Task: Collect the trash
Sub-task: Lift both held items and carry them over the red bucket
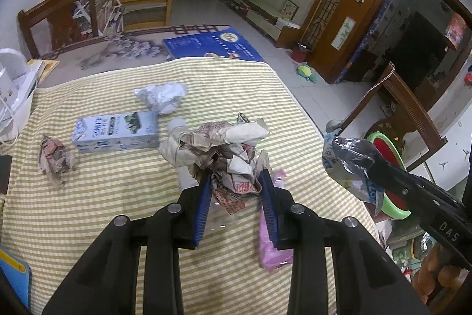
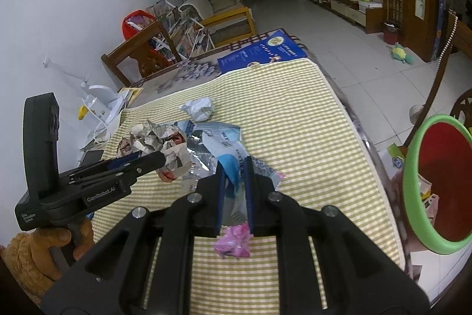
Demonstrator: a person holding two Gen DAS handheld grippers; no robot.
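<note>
My left gripper (image 1: 235, 176) is shut on a big wad of crumpled newspaper (image 1: 224, 143), lifted above the yellow striped tablecloth (image 1: 118, 211). My right gripper (image 2: 234, 164) is shut on a crinkled silver and blue foil wrapper (image 2: 218, 140). In the left wrist view it (image 1: 370, 160) hangs off the table's right edge with the wrapper (image 1: 345, 167), close to a bin (image 1: 395, 161) with a green rim and red inside. On the cloth lie a milk carton (image 1: 115, 132), a small paper wad (image 1: 56, 158), a whitish wad (image 1: 162, 96) and a pink wrapper (image 1: 273, 241).
The bin (image 2: 413, 167) stands low beside the table's right edge, by a wooden chair (image 1: 407, 108). A blue box (image 1: 212, 45) lies at the table's far end. A white appliance (image 1: 14, 84) sits at the left edge. A hand (image 2: 59, 238) holds the left gripper's (image 2: 156, 160) handle.
</note>
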